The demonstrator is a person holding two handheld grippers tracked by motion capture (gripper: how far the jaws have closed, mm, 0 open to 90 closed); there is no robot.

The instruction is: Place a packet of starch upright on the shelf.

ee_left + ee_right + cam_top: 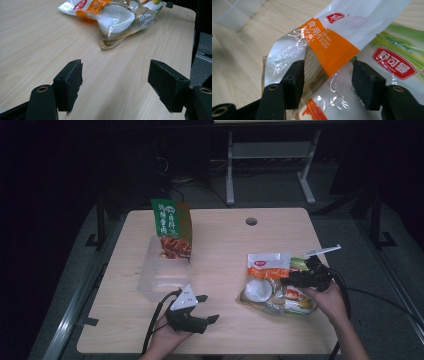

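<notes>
A pile of food packets lies at the table's right. On top is a white and orange packet point(267, 265) point(332, 47); a green and white packet point(397, 50) lies under it. A clear packet with a round white piece point(259, 290) point(115, 20) faces the left side. My right gripper point(286, 281) point(328, 82) is low over the pile, jaws apart, with the orange band between them; I see no pad pressing on it. Near the front edge my left gripper point(209, 308) point(115, 85) is open over bare wood, pointing toward the pile.
A green snack bag point(172, 227) stands upright at the far end of a clear plastic container point(160, 280) on the table's left. A cable hole point(251, 221) sits near the far edge. Dark floor and a metal frame lie beyond the table.
</notes>
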